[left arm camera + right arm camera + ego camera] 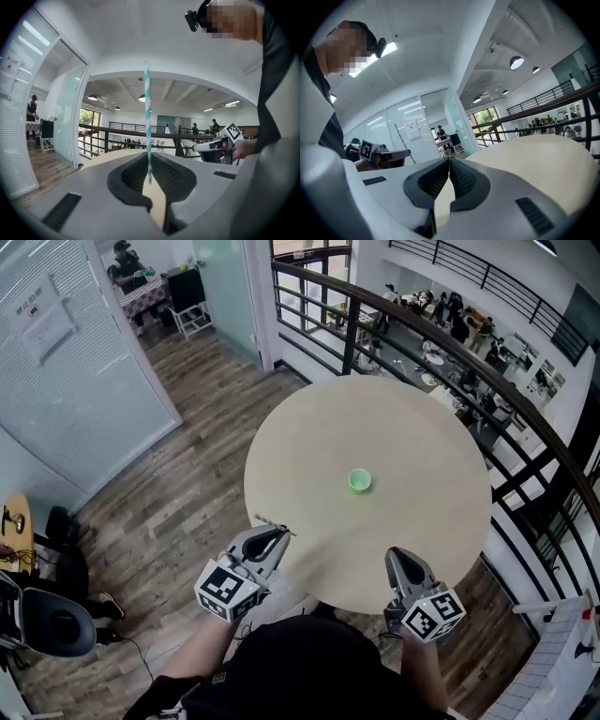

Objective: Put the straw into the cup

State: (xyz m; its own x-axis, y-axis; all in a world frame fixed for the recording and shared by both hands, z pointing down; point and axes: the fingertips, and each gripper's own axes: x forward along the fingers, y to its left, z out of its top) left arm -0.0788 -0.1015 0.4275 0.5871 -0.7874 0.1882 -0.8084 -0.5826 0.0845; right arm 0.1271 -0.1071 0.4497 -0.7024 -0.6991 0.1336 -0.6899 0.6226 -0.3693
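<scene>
A small green cup [359, 481] stands upright near the middle of the round pale table [309, 427]. My left gripper [278, 534] is at the table's near left edge. It is shut on a blue-and-white striped straw [147, 117], which stands up between the jaws in the left gripper view. In the head view the straw [272, 523] is a thin line across the tips. My right gripper [397, 555] hovers over the near right edge, shut with nothing in it [449, 161]. Neither gripper view shows the cup.
A dark metal railing [487, 362] curves round the far and right side of the table, with a lower floor and people beyond it. A glass partition [84, 381] stands to the left on the wood floor. A grey chair [52, 620] sits at the lower left.
</scene>
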